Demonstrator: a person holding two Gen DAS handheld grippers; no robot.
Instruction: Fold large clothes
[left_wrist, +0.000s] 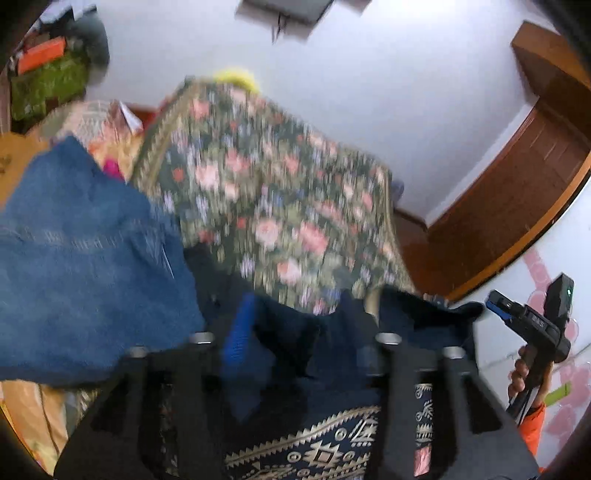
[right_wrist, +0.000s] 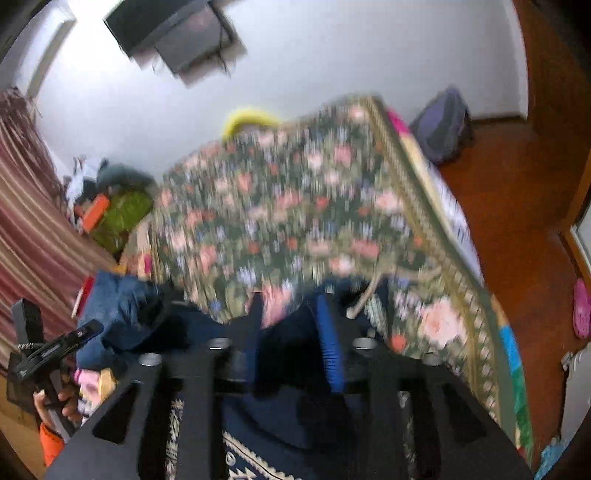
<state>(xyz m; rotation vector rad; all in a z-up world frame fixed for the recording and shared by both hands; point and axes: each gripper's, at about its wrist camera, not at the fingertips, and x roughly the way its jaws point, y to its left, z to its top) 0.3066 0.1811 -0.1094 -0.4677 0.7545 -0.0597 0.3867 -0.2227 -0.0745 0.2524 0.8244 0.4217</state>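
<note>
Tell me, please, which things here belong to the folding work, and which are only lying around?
Belonging to the job:
floral garment, lifted
left gripper, gripping its dark hem
right gripper, gripping it too

Only lying about:
blue denim cloth
pink shoe
backpack
striped curtain

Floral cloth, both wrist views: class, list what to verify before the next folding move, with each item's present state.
1. Floral cloth lifted and spread in the air: ok.
2. Left hand-held gripper shut on the cloth's dark patterned edge: cannot tell, blurred.
3. Right hand-held gripper gripping that edge: cannot tell, blurred.
4. Blue denim garment apart from the floral cloth: not ok, they overlap in view.
5. Landing surface under the cloth visible: not ok, hidden.
</note>
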